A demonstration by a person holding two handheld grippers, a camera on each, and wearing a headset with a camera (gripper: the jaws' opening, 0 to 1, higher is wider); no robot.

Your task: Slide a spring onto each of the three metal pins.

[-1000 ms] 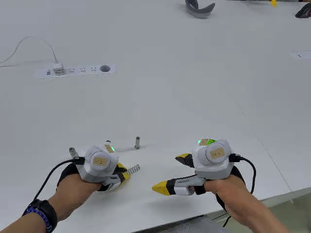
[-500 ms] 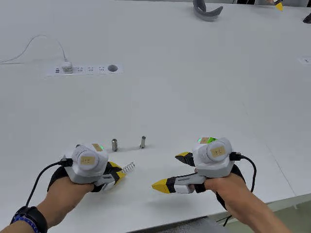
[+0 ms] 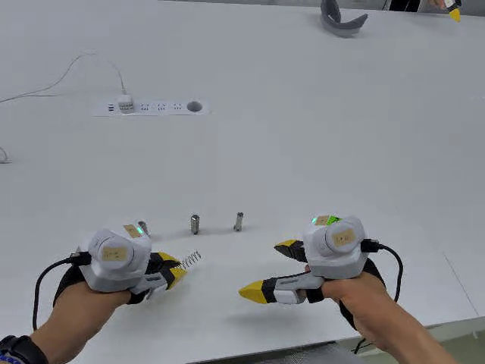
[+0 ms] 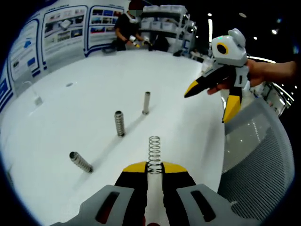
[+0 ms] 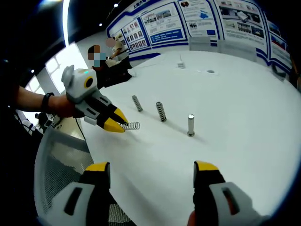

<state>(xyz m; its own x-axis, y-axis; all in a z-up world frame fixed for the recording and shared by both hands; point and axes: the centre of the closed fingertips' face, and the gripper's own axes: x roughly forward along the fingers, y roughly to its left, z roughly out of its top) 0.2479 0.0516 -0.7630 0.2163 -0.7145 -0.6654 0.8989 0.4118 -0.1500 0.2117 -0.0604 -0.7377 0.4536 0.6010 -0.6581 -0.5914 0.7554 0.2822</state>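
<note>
Your left hand-held gripper (image 3: 173,271) is clamped on one end of a spring (image 4: 153,149), low over the near left part of the white tabletop (image 3: 303,152). The spring lies nearly level. Its long axis runs straight on from the jaws, and its free end points right and a little far, toward a row of pins. The gripped end is hidden between the yellow tips, so how much of the coil sits inside them cannot be told.

Three pins stand in a row running left to right, just beyond the spring. The left pin (image 3: 142,227) and the middle pin (image 3: 195,224) each carry a coil. The right pin (image 3: 239,221) is bare, smooth metal with a wider foot. In the head view the left pin's lower part is cut off behind the body of your left hand-held gripper. In the left gripper view it looks tilted, and whether it truly leans is hard to tell.

Your right hand-held gripper (image 3: 267,267) hangs near and to the right of the pins, jaws wide apart, holding nothing, tips pointing left. A power strip (image 3: 151,108) lies at the far left, its markings too small to read.
</note>
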